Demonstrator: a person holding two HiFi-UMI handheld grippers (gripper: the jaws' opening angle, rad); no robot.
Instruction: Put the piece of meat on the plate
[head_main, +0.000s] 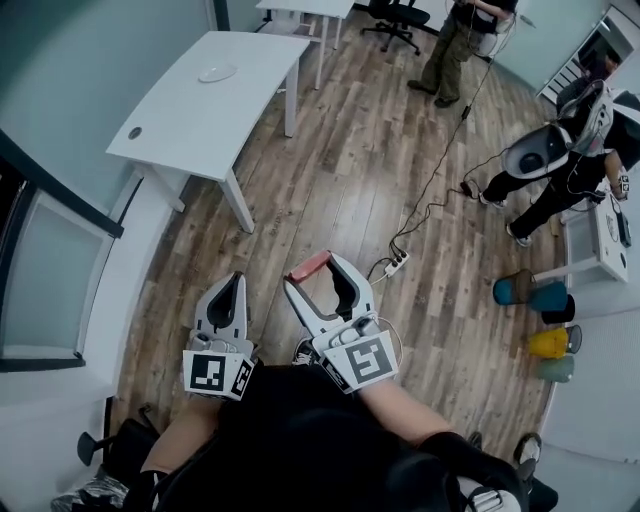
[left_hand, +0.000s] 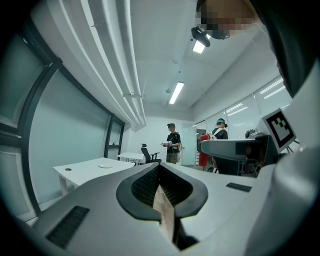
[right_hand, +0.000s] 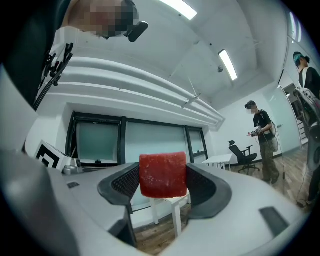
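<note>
— Position of the piece of meat?
— A red block, clamped between the jaws of the right gripper and held in the air above the wood floor. Both jaws press against its sides.
— Left gripper?
— Jaws drawn together with only a sliver of gap, and nothing in them. It is held just beside the right one, not touching it.
— The plate?
— White, lying flat on the white table, well apart from both grippers.
— Surroundings?
— A power strip with its cable lies on the floor ahead. A standing person is at the far side.
</note>
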